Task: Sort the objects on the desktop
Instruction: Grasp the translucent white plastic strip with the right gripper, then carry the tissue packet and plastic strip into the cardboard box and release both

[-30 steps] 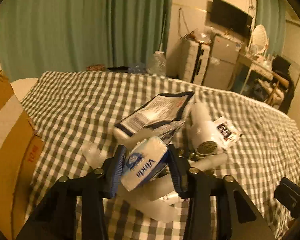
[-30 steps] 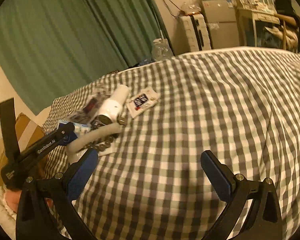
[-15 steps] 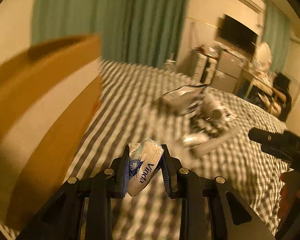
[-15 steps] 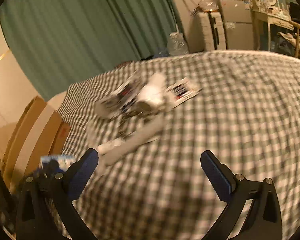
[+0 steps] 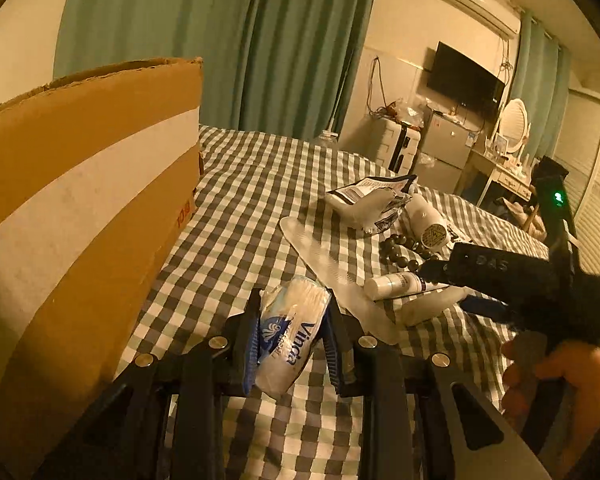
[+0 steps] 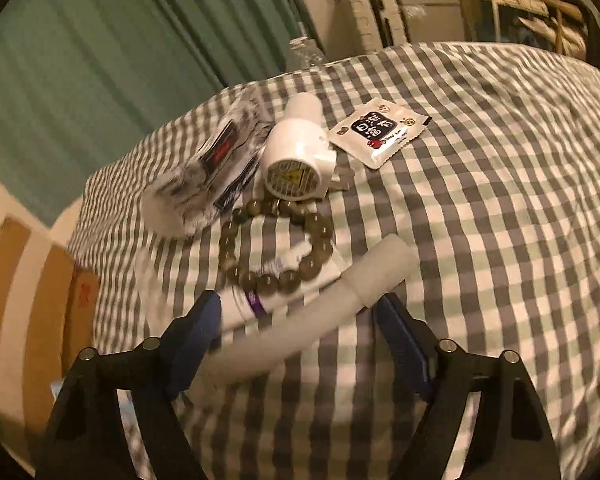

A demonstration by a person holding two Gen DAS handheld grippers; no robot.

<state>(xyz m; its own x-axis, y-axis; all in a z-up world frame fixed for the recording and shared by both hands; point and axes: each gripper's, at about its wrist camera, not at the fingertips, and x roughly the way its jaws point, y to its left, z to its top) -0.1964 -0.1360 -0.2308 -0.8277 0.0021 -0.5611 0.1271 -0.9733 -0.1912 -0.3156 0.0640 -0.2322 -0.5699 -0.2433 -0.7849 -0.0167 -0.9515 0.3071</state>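
My left gripper (image 5: 290, 312) is shut on a white and blue Vinda tissue pack (image 5: 290, 336), held above the checked cloth beside a cardboard box (image 5: 80, 208). My right gripper (image 6: 300, 316) is open, its jaws on either side of a long white tube (image 6: 320, 312) and a small white tube with a purple band (image 6: 248, 304). Beyond lie a bead bracelet (image 6: 276, 248), a white round bottle (image 6: 296, 156), a foil snack bag (image 6: 208, 168) and a white sachet (image 6: 380, 130). The right gripper also shows in the left wrist view (image 5: 452, 280), over the small tube (image 5: 400, 284).
The cardboard box stands at the left edge of the checked cloth (image 6: 500, 200) and shows in the right wrist view (image 6: 32, 312). Green curtains (image 5: 220, 40) hang behind. A suitcase and desk clutter (image 5: 440, 148) stand at the far right.
My left gripper has swung left with the tissue pack, away from the pile and next to the box. My right gripper has moved forward and down over the tubes.
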